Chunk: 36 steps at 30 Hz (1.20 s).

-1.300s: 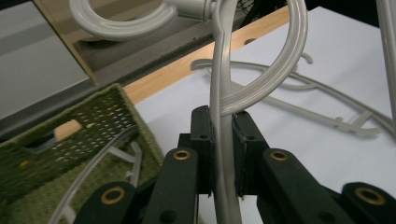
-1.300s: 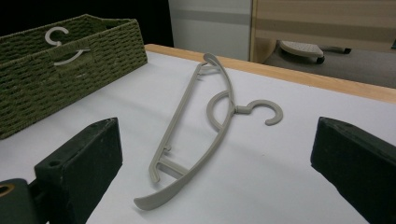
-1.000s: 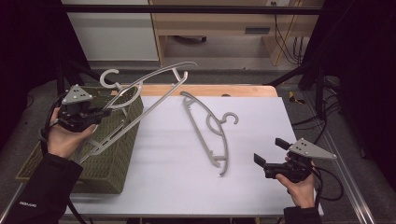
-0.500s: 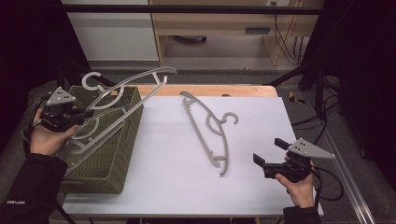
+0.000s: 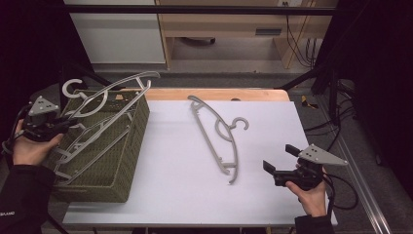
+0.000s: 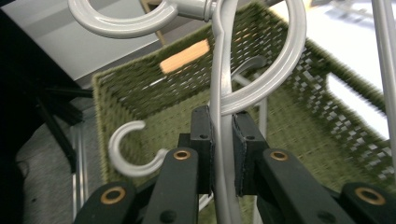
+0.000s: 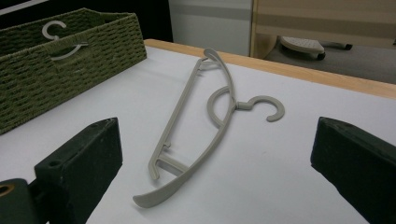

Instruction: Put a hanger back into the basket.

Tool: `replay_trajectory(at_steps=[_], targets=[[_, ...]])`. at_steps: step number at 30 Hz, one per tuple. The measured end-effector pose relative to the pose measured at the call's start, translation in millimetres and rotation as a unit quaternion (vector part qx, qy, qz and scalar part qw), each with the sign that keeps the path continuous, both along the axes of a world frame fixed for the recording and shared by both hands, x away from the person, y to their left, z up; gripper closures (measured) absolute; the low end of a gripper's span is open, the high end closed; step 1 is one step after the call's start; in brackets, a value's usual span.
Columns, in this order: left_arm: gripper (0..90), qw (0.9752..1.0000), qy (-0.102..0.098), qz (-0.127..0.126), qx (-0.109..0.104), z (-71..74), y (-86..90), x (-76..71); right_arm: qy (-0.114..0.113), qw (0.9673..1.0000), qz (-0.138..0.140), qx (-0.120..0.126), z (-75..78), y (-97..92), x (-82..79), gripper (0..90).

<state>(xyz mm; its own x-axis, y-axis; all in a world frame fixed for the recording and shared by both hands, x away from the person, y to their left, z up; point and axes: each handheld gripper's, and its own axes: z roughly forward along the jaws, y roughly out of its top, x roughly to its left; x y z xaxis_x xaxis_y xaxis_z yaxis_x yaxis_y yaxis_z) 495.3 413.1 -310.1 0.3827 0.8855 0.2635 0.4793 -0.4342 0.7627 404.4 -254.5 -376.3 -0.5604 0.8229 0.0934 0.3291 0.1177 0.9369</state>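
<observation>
The left hand-held gripper, held level over the green basket at the counter's left, clamps a grey hanger tilted above the basket. The right hand-held gripper, jaws wide, rests near right, facing a second hanger lying mid-counter.

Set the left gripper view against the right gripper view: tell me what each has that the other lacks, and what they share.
Left gripper view alone: the left gripper shut on the bar of a grey hanger, held over the basket, with another hanger's hook lying inside.

Right gripper view alone: the right gripper open, its jaws wide apart, facing a second hanger that lies flat on the white table.

Both: the green woven basket, seen from within in one and from outside in the other.
</observation>
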Motion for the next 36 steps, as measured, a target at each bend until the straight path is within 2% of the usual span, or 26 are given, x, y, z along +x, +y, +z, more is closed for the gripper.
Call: replay_trajectory(at_steps=[4, 12, 16, 19, 28, 32, 36], targets=[[81.0, 0.9998, 0.005, 0.008, 0.015, -6.1, 7.8, 0.1, 0.0, 1.0, 0.0, 0.001, 0.3, -0.6, -0.4, 2.5], [81.0, 0.9993, 0.015, 0.027, 0.02, -17.6, 24.0, 0.8, -0.001, 1.0, 0.001, 0.0, 0.8, -2.0, -1.0, 2.5], [81.0, 0.9984, 0.021, 0.036, 0.039, -23.3, 28.0, -0.9, 0.0, 1.0, -0.001, 0.0, 0.1, -0.6, -0.4, 2.5], [81.1, 0.998, 0.029, 0.034, 0.045, -27.1, 30.0, -1.5, 0.0, 1.0, -0.001, -0.001, 0.1, -0.6, -0.3, 2.4], [81.1, 0.9976, 0.023, 0.042, 0.049, -31.7, 35.1, -4.2, 0.0, 1.0, 0.002, -0.006, -0.9, -1.1, 0.1, 2.5], [81.1, 0.9962, 0.018, 0.052, 0.068, -33.6, 35.2, -3.7, 0.001, 1.0, 0.001, -0.006, -1.1, -0.6, 0.4, 2.5], [81.1, 0.9959, 0.02, 0.056, 0.068, -38.6, 37.2, -2.0, 0.002, 1.0, 0.003, -0.009, -1.8, 0.0, 0.9, 2.4]])
